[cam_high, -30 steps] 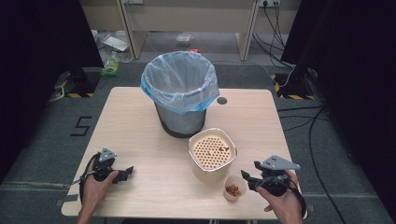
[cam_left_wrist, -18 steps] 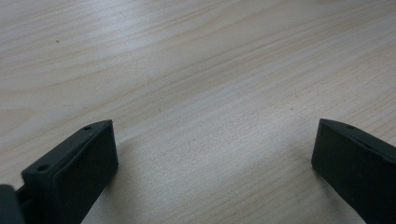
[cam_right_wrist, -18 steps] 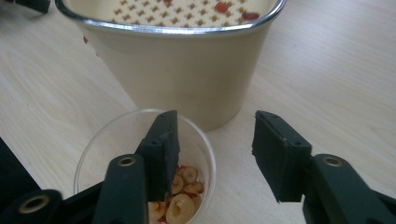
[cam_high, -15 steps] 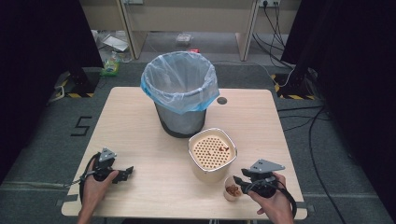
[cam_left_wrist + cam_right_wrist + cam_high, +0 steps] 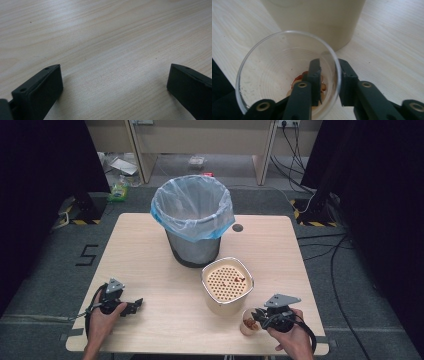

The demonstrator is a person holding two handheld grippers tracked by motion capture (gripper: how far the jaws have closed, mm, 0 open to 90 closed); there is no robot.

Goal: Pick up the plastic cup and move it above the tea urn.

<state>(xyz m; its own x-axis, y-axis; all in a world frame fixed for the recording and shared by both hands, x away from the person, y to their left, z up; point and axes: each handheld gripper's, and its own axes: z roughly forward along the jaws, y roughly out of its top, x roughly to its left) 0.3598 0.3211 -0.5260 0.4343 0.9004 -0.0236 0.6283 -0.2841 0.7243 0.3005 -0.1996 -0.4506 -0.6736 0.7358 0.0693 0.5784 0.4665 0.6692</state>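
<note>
Strainer pot crowds cup; bin blocks centre; left tabletop open.

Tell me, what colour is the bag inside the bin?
Light blue and see-through; the bag lines the grey bin, clearest in the high view.

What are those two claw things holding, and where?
The right gripper pinches the clear cup by its rim wall, one jaw inside. The left gripper holds nothing.

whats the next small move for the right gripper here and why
Probably close the jaws fully on the cup's wall, then lift. The right gripper already straddles the rim of the clear cup, one jaw inside and one outside, with reddish scraps at the bottom. The cup stands beside the cream container, near the lined bin. The left gripper rests open over the table.
</note>
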